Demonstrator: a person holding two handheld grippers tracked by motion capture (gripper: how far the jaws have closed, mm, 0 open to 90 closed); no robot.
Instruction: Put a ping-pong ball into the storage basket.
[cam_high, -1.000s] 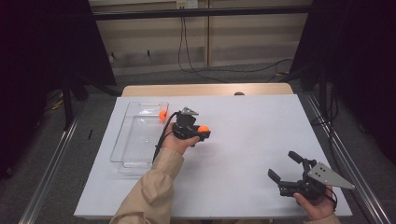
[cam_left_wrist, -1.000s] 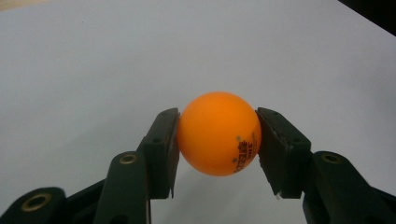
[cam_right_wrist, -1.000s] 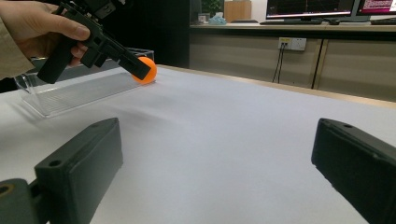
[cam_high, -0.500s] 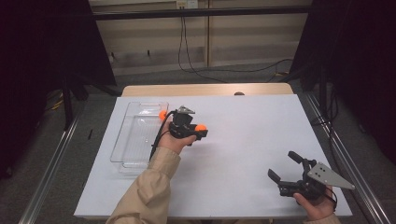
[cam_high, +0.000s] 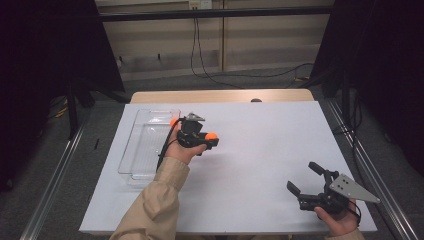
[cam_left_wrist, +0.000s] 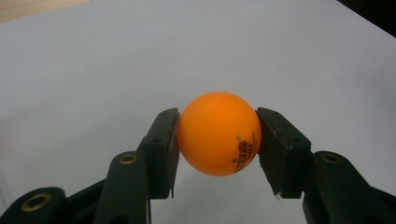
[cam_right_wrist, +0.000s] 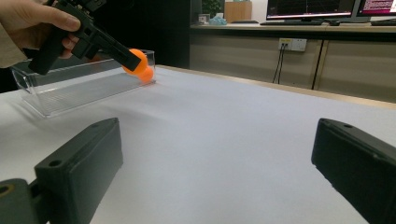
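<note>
High view: compared with a second ago, the left tongs have shifted slightly along the white desk, staying just beside the clear plastic tray; the right tongs have not moved from the desk's near right corner. The left tongs are clamped on an orange ball, which sits squarely between both black pads, touching each, lifted above the desk. From the right gripper view, that ball hangs close to the tray's end, where a second orange ball shows. The right tongs stand wide apart, holding nothing.
</note>
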